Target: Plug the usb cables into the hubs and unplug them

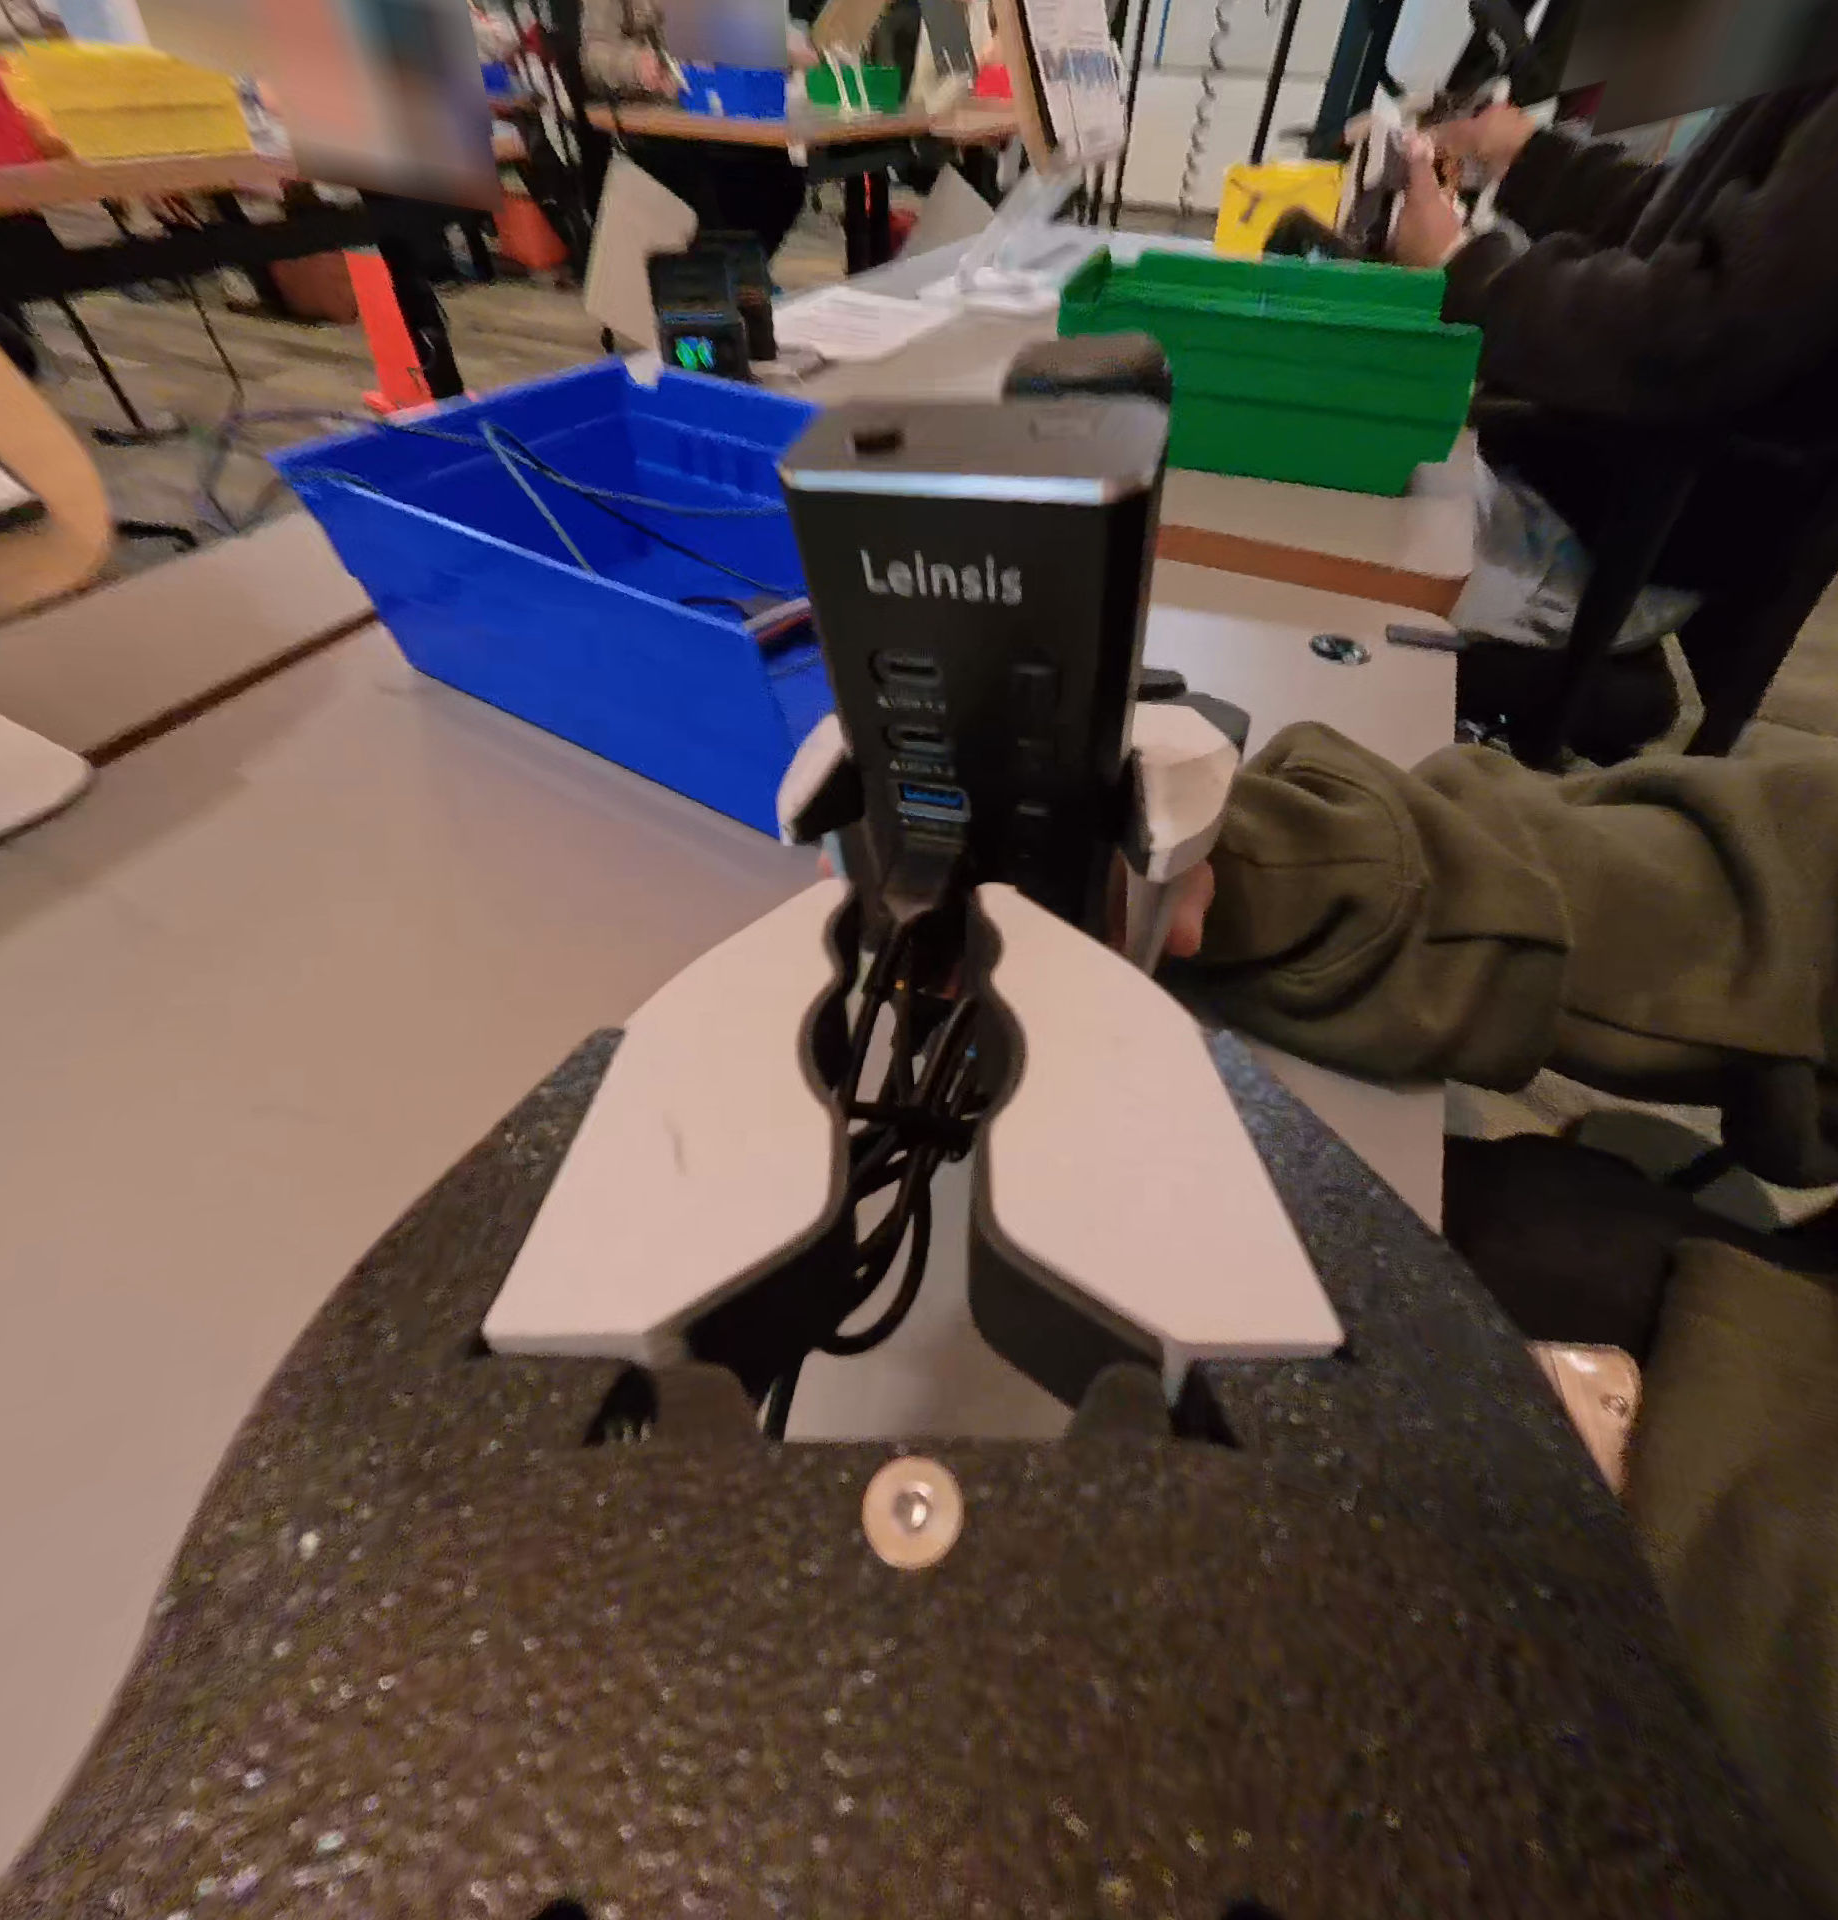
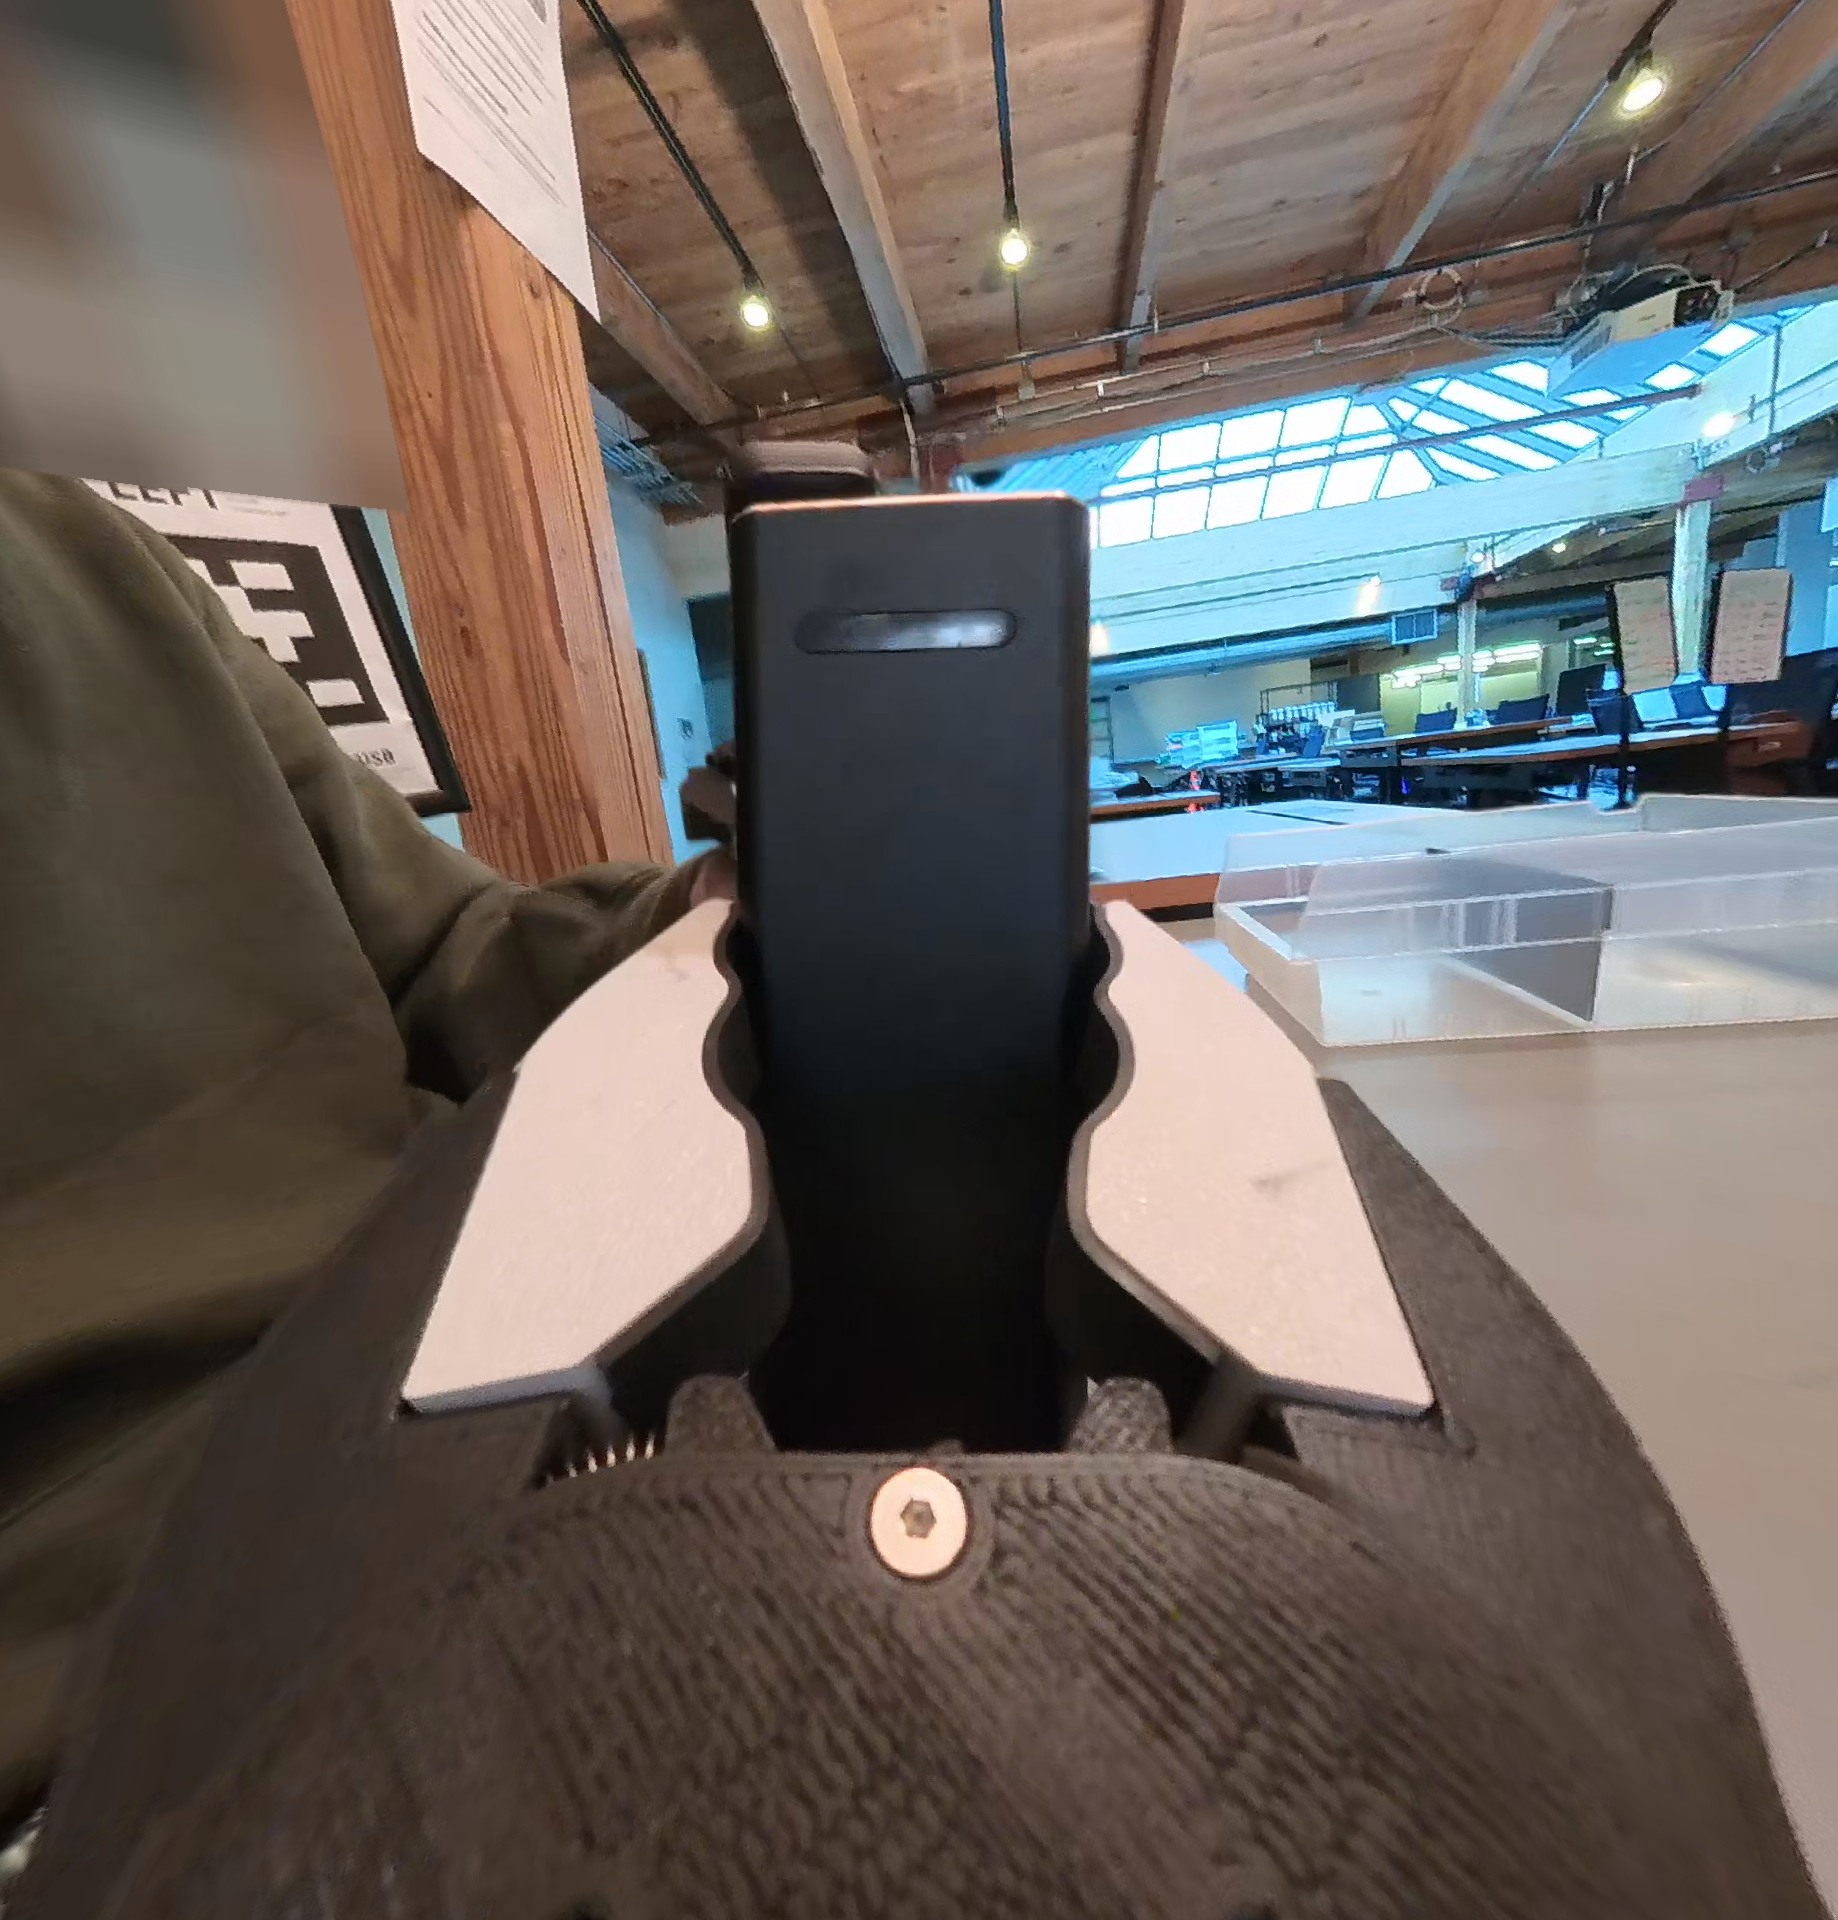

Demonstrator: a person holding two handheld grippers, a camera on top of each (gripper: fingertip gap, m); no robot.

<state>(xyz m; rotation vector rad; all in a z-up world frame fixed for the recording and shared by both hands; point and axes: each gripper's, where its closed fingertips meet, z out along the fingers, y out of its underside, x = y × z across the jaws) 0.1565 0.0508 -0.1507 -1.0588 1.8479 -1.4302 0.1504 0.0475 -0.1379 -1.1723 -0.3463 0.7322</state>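
Right gripper (image 2: 910, 1039) clamped the hub (image 1: 972, 665) upright at mid-frame. Left gripper (image 1: 915, 925) pinched the plug (image 1: 920, 868) at its 6 o'clock port. Hub looked rigid, smooth, slippery; cable (image 1: 910, 1122) limp, so grip the plug.

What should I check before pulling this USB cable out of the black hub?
1. Right gripper clamped on the black USB hub: ok.
2. Left gripper shut on the USB plug: ok.
3. Plug fully seated in the lowest port: cannot tell.
4. Black cable slack, bunched between the fingers, may snag: not ok.
5. Blue bin apart from the hub: ok.
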